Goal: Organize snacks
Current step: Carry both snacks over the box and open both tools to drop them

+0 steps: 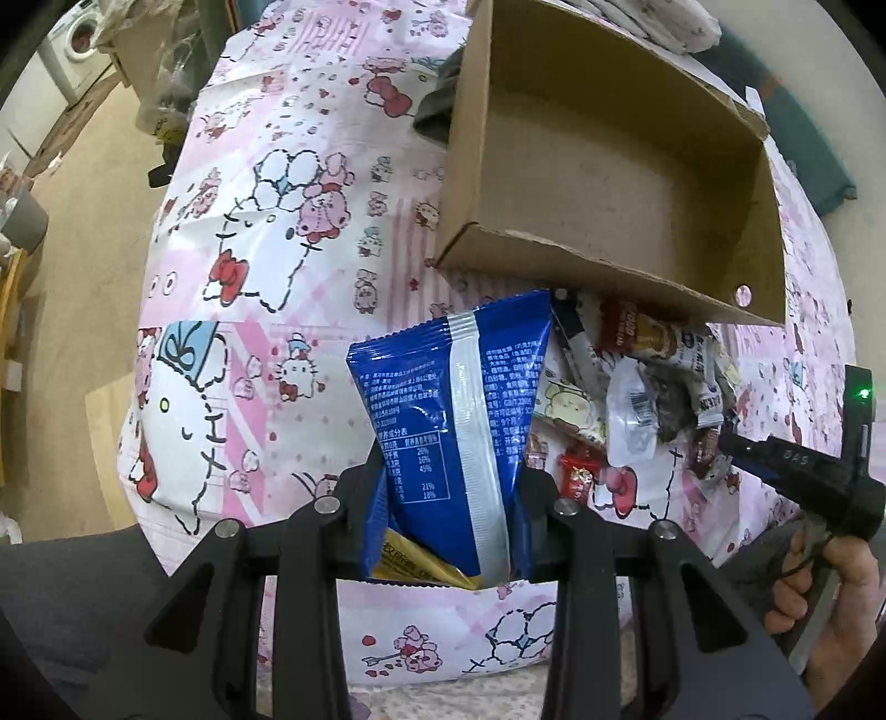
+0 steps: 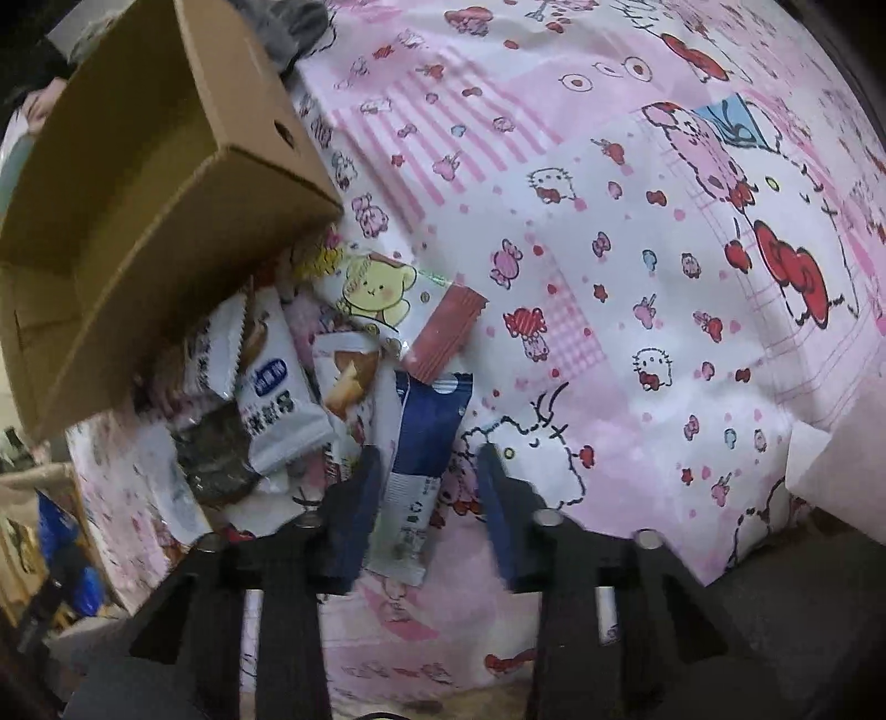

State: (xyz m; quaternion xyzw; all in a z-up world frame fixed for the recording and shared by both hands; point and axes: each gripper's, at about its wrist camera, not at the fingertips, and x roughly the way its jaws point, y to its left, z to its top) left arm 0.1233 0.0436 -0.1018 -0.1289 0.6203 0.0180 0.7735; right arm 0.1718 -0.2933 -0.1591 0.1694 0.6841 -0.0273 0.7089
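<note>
Two grippers working: left gripper (image 1: 451,493) pinching blue bag (image 1: 451,410) upright above bedspread (image 1: 266,310), cardboard box (image 1: 609,183) just beyond. Right gripper (image 2: 429,493) jaws straddling blue-and-white sachet (image 2: 421,459), pads apparently not pressing; sachet long axis running along fingers, beside snack pile (image 2: 277,387).

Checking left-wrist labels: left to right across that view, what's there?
White washing machine → blue foil snack bag held in the left claw → small red candy wrapper → right claw
</note>
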